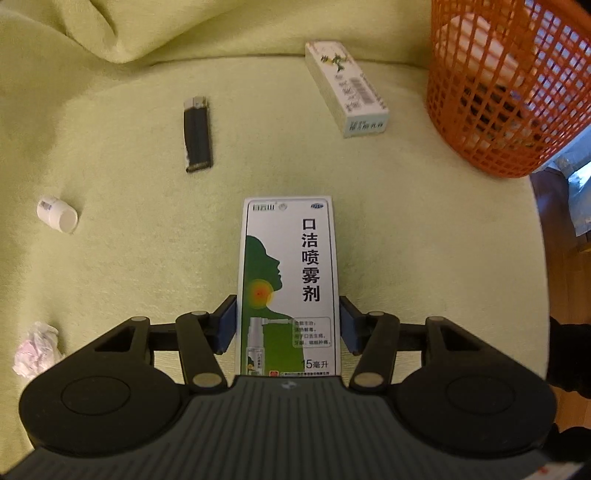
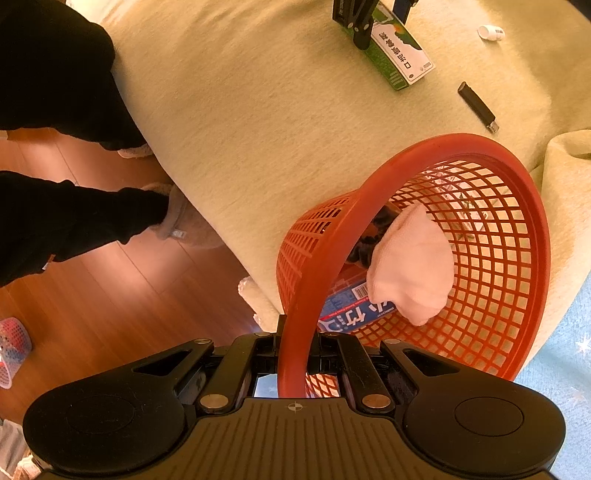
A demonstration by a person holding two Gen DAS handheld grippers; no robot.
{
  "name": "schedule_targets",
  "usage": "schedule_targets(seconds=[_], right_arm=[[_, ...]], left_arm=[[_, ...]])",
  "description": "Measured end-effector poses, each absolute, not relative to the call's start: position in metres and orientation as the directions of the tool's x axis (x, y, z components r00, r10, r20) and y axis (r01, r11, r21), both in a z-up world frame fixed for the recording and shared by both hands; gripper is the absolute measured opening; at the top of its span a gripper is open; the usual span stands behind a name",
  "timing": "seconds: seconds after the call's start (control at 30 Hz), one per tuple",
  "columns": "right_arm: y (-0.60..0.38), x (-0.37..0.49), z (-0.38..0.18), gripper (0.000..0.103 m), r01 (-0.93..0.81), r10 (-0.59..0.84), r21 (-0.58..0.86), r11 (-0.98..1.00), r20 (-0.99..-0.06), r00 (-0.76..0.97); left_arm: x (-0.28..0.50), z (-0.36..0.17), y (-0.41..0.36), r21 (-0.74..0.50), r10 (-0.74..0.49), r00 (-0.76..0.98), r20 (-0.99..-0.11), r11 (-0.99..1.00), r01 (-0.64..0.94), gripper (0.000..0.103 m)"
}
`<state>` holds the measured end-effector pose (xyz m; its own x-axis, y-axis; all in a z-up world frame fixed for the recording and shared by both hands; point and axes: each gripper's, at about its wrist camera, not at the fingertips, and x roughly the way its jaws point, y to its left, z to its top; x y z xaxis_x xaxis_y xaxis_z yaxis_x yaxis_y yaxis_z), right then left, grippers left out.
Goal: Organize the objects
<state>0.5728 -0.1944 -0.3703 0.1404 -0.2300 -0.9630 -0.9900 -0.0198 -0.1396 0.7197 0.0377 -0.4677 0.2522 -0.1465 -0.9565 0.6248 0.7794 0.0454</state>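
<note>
A white and green spray box (image 1: 290, 280) lies between the blue pads of my left gripper (image 1: 288, 325), which is shut on its sides above the green cushion (image 1: 424, 229). From the right wrist view the same box (image 2: 402, 51) shows far off, held by the left gripper (image 2: 373, 14). My right gripper (image 2: 295, 354) is shut on the rim of the orange mesh basket (image 2: 491, 147), which stands tilted at the cushion's edge. Inside the basket lie a pink cloth (image 2: 410, 266), a blue packet (image 2: 354, 310) and something dark.
On the cushion lie a black lighter (image 1: 198, 134), a pale medicine box (image 1: 345, 86), a small white bottle (image 1: 57, 214) and a crumpled tissue (image 1: 35, 349). The orange basket (image 1: 506, 85) stands at the right. A person's dark-trousered legs (image 2: 55, 221) stand on the wooden floor (image 2: 122, 306).
</note>
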Motion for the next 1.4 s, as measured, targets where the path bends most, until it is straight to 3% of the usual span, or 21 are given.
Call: schedule_targets(seconds=[0.4, 1.0, 1.03, 1.1, 1.23, 1.4], right_arm=[[-0.191, 0.572, -0.366, 0.002, -0.991, -0.229, -0.128, -0.034, -0.964, 0.132], [-0.192, 0.572, -0.364, 0.002, -0.99, -0.246, -0.125, -0.059, -0.96, 0.136], [-0.192, 0.57, -0.364, 0.002, -0.99, -0.246, -0.128, -0.063, -0.959, 0.14], [-0.191, 0.569, -0.365, 0.002, -0.99, -0.246, -0.128, -0.063, -0.959, 0.14], [-0.19, 0.57, -0.366, 0.002, -0.99, -0.239, -0.127, -0.054, -0.961, 0.137], [-0.192, 0.569, -0.366, 0.002, -0.99, -0.23, -0.131, -0.052, -0.963, 0.139]], left_arm=[[0.724, -0.374, 0.022, 0.046, -0.192, 0.288, -0.938, 0.756, 0.652, 0.051], [0.754, -0.275, -0.04, -0.04, -0.426, 0.335, -0.841, 0.666, 0.745, 0.051], [0.758, -0.271, -0.042, -0.049, -0.438, 0.335, -0.834, 0.664, 0.746, 0.033], [0.764, -0.265, -0.047, -0.055, -0.447, 0.338, -0.828, 0.666, 0.744, 0.011], [0.772, -0.259, -0.053, -0.04, -0.448, 0.348, -0.824, 0.658, 0.752, 0.017], [0.781, -0.274, -0.03, -0.022, -0.391, 0.382, -0.837, 0.721, 0.692, 0.016]])
